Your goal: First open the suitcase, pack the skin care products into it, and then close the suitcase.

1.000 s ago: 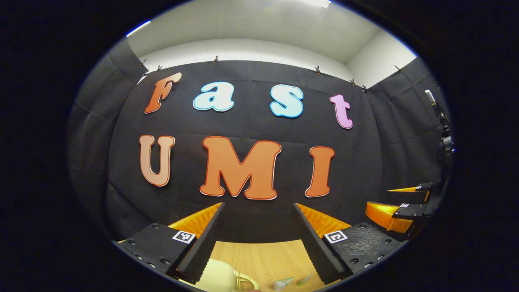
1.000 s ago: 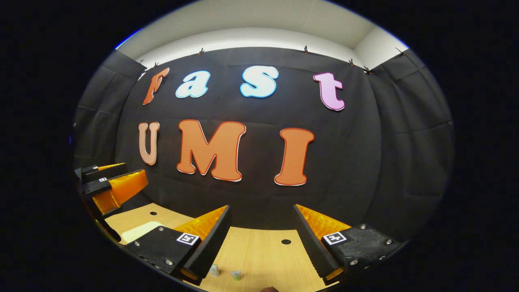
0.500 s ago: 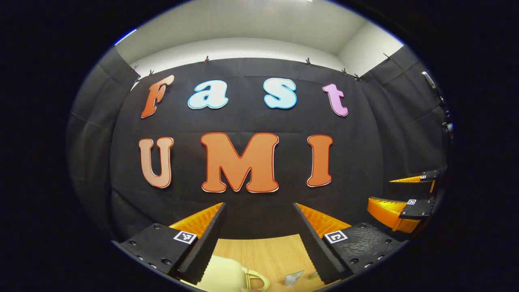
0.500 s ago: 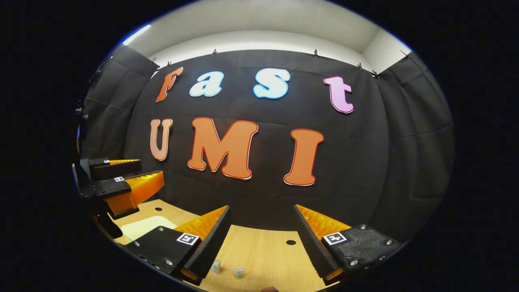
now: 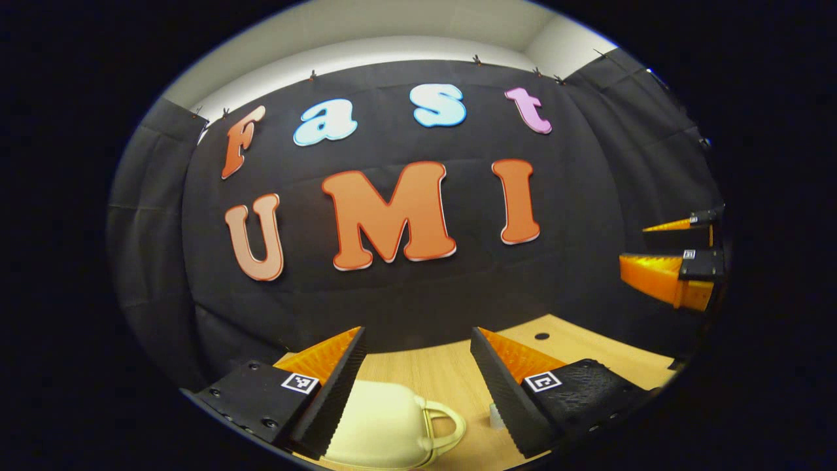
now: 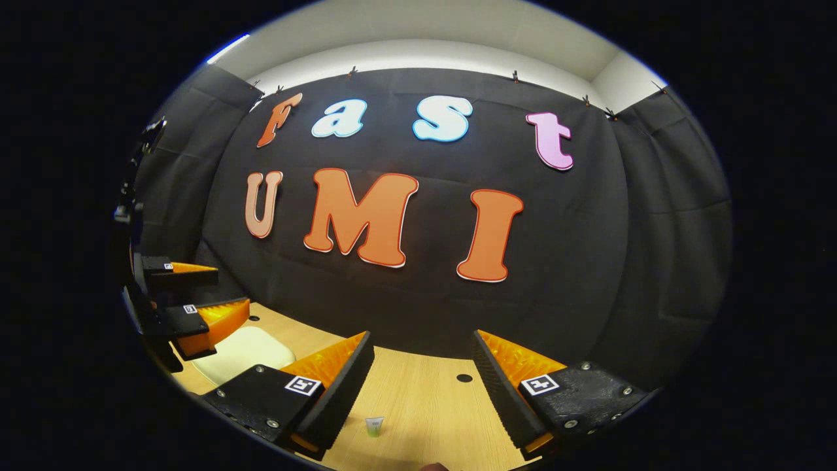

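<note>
A small cream suitcase (image 5: 382, 425) lies shut on the wooden table (image 5: 451, 373), its handle (image 5: 451, 425) pointing right. My left gripper (image 5: 416, 335) hovers open above it, the case showing between its fingers. A small pale skin care item (image 5: 495, 415) peeks out beside the right-hand finger. In the right gripper view my right gripper (image 6: 422, 337) stands open over the table, with a little green-and-white skin care tube (image 6: 374, 426) standing between and below its fingers. The suitcase (image 6: 242, 348) shows at the left there, under the left gripper (image 6: 229, 286).
The black cloth wall closes off the back of the table (image 6: 425, 405). Small round holes (image 6: 464, 378) dot the tabletop. The right gripper (image 5: 644, 245) hangs open at the far right of the left gripper view, above the table's right side.
Both views have tipped downward, so more table shows. The left gripper has come closer over the suitcase, whose body and handle now show fully. One tube sits in the right gripper view instead of two.
</note>
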`<control>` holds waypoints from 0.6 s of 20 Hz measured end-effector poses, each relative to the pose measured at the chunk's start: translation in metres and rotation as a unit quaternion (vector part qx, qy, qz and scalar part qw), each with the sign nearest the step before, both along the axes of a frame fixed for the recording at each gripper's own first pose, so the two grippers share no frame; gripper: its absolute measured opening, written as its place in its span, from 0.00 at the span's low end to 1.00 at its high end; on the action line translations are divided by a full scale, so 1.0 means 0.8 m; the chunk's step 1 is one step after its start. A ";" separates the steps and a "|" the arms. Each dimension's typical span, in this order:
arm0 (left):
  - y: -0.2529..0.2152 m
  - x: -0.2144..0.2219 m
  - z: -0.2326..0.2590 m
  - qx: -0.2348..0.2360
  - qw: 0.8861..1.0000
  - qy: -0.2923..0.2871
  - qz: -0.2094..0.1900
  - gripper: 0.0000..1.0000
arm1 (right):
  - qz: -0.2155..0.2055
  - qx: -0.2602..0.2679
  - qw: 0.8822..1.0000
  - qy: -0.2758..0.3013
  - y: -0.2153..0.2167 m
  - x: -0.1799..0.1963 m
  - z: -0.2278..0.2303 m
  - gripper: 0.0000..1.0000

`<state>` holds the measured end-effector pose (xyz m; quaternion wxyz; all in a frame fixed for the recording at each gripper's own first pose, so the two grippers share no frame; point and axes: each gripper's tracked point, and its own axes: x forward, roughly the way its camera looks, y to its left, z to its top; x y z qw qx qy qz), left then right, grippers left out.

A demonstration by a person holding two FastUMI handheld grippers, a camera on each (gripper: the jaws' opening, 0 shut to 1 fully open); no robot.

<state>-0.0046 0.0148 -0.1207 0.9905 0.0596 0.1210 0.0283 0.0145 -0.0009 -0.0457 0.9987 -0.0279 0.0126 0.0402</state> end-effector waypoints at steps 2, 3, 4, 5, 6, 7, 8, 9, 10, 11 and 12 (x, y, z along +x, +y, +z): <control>0.013 -0.013 -0.032 0.019 0.999 0.030 0.003 0.98 | -0.002 -0.008 1.000 0.010 -0.004 -0.003 -0.011 0.96; 0.016 -0.020 -0.049 0.029 0.999 0.043 0.001 0.98 | -0.004 -0.012 1.000 0.012 -0.008 -0.005 -0.015 0.95; 0.019 -0.023 -0.061 0.042 0.998 0.053 0.000 0.98 | -0.005 -0.015 1.000 0.016 -0.011 -0.006 -0.018 0.95; 0.019 -0.028 -0.076 0.054 0.997 0.062 -0.007 0.98 | -0.006 -0.016 1.000 0.020 -0.012 -0.006 -0.021 0.95; 0.017 -0.029 -0.088 0.071 0.995 0.073 -0.014 0.98 | -0.005 -0.016 1.000 0.024 -0.012 -0.007 -0.024 0.95; 0.015 -0.031 -0.099 0.086 0.993 0.076 -0.023 0.98 | -0.007 -0.016 1.000 0.026 -0.016 -0.008 -0.026 0.95; 0.010 -0.031 -0.113 0.104 0.990 0.083 -0.037 0.98 | -0.007 -0.015 0.999 0.029 -0.018 -0.010 -0.028 0.95; 0.005 -0.034 -0.128 0.127 0.987 0.090 -0.050 0.98 | -0.010 -0.014 0.999 0.032 -0.020 -0.013 -0.030 0.95; -0.002 -0.035 -0.144 0.148 0.981 0.102 -0.068 0.98 | -0.012 -0.013 0.999 0.032 -0.022 -0.016 -0.031 0.95; -0.009 -0.035 -0.166 0.173 0.975 0.112 -0.081 0.96 | -0.013 -0.013 0.999 0.032 -0.023 -0.018 -0.032 0.95; -0.014 -0.033 -0.179 0.188 0.971 0.114 -0.090 0.94 | -0.018 -0.014 0.999 0.033 -0.027 -0.021 -0.033 0.95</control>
